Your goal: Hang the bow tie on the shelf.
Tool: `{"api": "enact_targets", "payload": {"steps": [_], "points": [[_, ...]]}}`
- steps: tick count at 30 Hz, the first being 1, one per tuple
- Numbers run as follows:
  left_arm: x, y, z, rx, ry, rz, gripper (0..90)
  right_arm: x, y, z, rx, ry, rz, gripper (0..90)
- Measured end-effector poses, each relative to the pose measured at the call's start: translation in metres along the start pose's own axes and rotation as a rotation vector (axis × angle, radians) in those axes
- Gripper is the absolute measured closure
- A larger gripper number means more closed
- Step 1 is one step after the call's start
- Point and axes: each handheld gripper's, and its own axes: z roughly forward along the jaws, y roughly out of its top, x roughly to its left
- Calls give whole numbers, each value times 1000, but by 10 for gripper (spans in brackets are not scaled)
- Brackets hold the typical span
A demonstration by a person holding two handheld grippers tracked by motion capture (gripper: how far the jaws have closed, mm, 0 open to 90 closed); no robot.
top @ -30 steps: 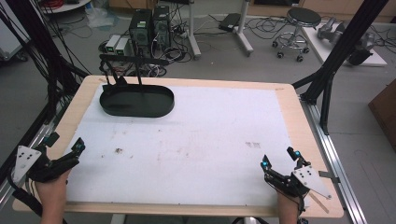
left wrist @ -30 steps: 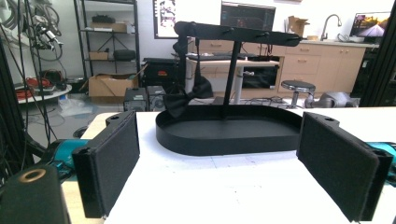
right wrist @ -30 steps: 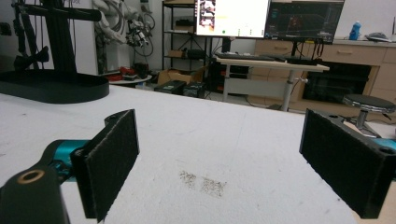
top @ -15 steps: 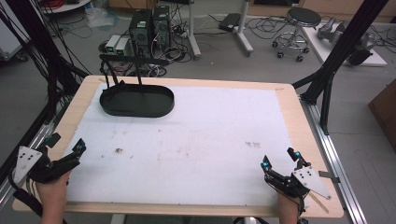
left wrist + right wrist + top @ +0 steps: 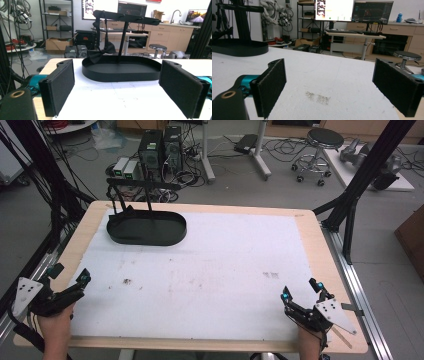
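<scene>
A black oval tray stands at the back left of the white mat, with a black T-shaped rack rising from it. A black bow tie hangs from the rack's bar over the tray. My left gripper rests at the table's front left corner, open, nothing between its pads. My right gripper sits at the front right, also open and holding nothing, its pads wide apart. The tray's edge shows far left in the right gripper view.
The white mat covers a wooden table and carries small dark smudges. Black frame posts flank the table. Behind it on the floor are computer towers, cables and a stool.
</scene>
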Motion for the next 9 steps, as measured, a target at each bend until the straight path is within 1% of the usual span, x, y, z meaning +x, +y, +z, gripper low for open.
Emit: {"api": "enact_targets", "payload": {"steps": [3,7,9], "points": [[1,1,-1,-4,-1,-6,137,1,0,0,1,-3,2,108],[2,1,-2,2,-5,-10,136,1,-1,-1,3,-5,-7,108],[3,1,-2,5,-8,-7,136,1,-1,-2,3,-6,2,108]]}}
